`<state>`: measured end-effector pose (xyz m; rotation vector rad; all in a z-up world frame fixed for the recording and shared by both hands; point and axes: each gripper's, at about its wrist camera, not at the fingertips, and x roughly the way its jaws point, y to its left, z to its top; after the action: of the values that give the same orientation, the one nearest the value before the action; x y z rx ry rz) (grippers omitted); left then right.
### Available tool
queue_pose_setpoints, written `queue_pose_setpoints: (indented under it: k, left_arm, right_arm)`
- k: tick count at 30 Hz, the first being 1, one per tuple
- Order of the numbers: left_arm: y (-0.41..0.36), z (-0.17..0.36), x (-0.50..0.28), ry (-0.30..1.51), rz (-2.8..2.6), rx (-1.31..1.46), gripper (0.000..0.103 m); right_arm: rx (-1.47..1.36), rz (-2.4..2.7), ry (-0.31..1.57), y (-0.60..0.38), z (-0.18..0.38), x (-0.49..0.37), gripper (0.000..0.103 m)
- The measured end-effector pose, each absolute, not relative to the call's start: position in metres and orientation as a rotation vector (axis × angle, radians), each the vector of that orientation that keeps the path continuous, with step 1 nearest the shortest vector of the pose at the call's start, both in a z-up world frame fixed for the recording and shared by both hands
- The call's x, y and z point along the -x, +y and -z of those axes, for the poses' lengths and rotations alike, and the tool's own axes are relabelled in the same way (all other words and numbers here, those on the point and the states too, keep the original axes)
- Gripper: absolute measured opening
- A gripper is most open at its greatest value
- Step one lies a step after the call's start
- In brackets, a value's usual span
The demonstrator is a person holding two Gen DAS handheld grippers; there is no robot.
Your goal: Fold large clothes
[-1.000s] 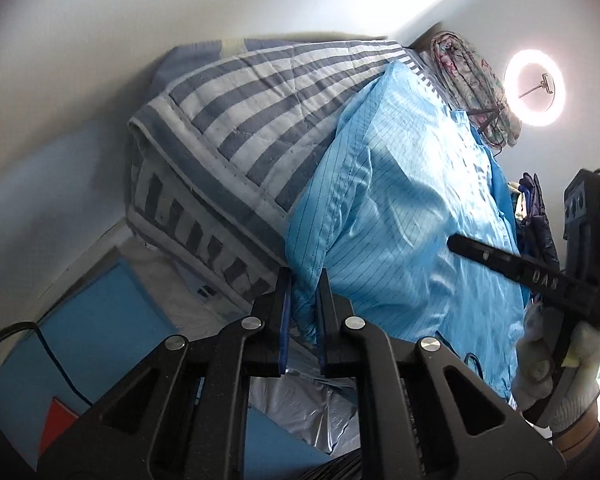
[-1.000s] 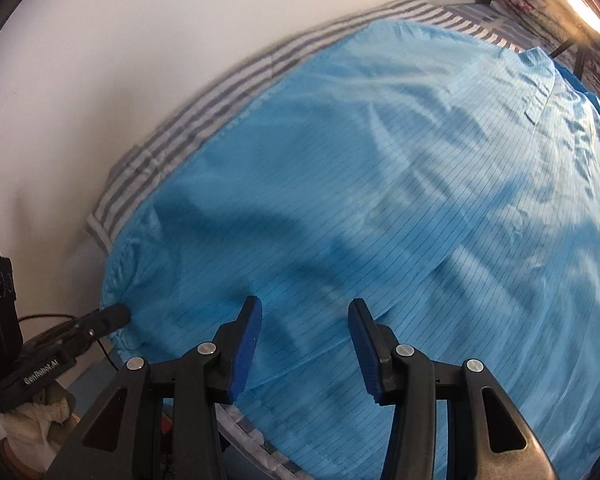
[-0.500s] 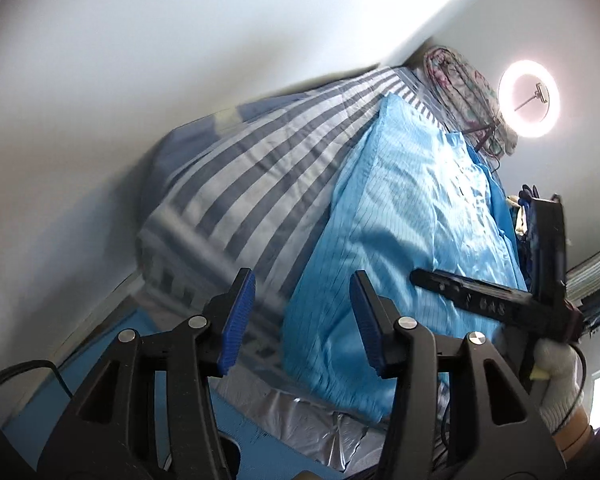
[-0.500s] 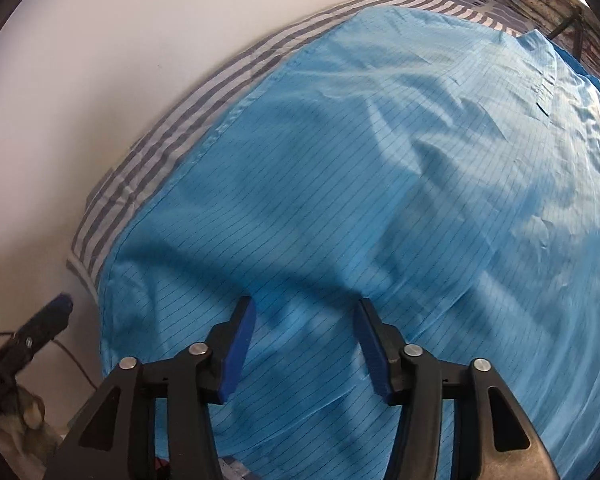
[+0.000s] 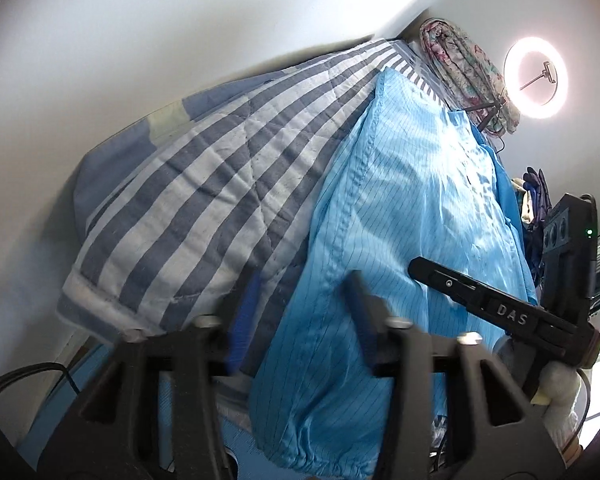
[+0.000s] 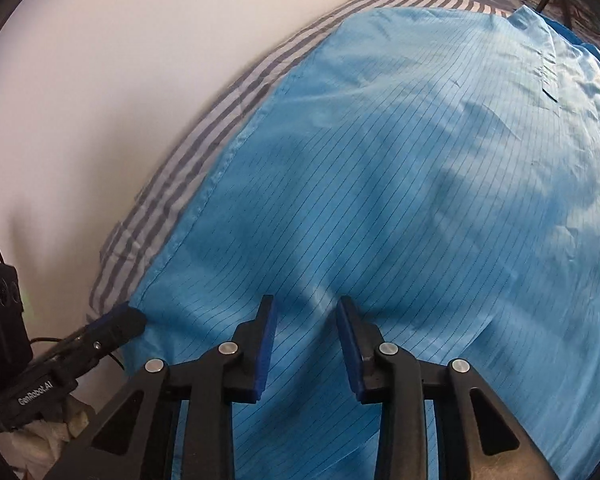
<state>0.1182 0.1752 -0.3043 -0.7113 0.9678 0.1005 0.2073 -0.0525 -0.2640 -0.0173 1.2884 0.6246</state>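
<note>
A large light-blue pinstriped garment (image 5: 412, 208) lies spread on a grey-and-white striped quilt (image 5: 204, 200), and its gathered hem (image 5: 312, 460) hangs over the near edge. My left gripper (image 5: 304, 304) is blurred, with its jaws closing. The garment's left seam runs between the fingers, which do not press on it. My right gripper (image 6: 305, 320) hovers over the middle of the garment (image 6: 380, 180), closing around a small raised crease that its pads do not grip. Each gripper shows in the other view: the right gripper (image 5: 480, 304) and the left gripper (image 6: 112, 324) at the garment's corner.
A white wall runs along the far side of the bed. A lit ring light (image 5: 536, 78) and a floral cloth (image 5: 464, 64) are at the head end. Dark clothes (image 5: 534, 196) hang at the right. A black cable (image 5: 36, 370) lies below left.
My left gripper let go of the garment's corner, opened and shifted along the bed edge. My right gripper sank closer to the fabric and its jaws narrowed.
</note>
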Motion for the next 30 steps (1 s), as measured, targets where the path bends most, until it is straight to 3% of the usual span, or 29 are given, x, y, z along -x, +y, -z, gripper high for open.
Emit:
queue_pose_setpoints:
  k: [1, 5, 9, 23, 25, 27, 29, 30]
  left_arm:
    - [0.173, 0.306, -0.121, 0.977, -0.09, 0.716, 0.005]
    - [0.157, 0.29, -0.121, 0.929, -0.079, 0.65, 0.003]
    - [0.152, 0.276, -0.117, 0.896, -0.057, 0.631, 0.002]
    - [0.131, 0.258, -0.116, 0.865, 0.014, 0.572, 0.002]
    - [0.124, 0.257, -0.119, 0.872, 0.029, 0.557, 0.001]
    - [0.117, 0.254, -0.12, 0.875, 0.038, 0.521, 0.001]
    - [0.111, 0.251, -0.121, 0.872, 0.04, 0.501, 0.001]
    - [0.109, 0.25, -0.122, 0.873, 0.045, 0.5, 0.001]
  right_arm:
    - [0.006, -0.628, 1.295, -0.052, 0.263, -0.209, 0.039]
    - [-0.037, -0.645, 1.33, -0.056, 0.258, -0.216, 0.04]
    - [-0.116, -0.648, 1.318, -0.056, 0.246, -0.225, 0.065]
    - [0.045, -0.532, 1.368, 0.041, 0.243, -0.267, 0.072]
    - [0.1, -0.488, 1.391, 0.051, 0.251, -0.27, 0.068]
    - [0.129, -0.47, 1.414, 0.058, 0.261, -0.271, 0.04]
    - [0.15, -0.468, 1.407, 0.06, 0.264, -0.272, 0.025]
    - [0.149, -0.484, 1.395, 0.059, 0.262, -0.271, 0.008]
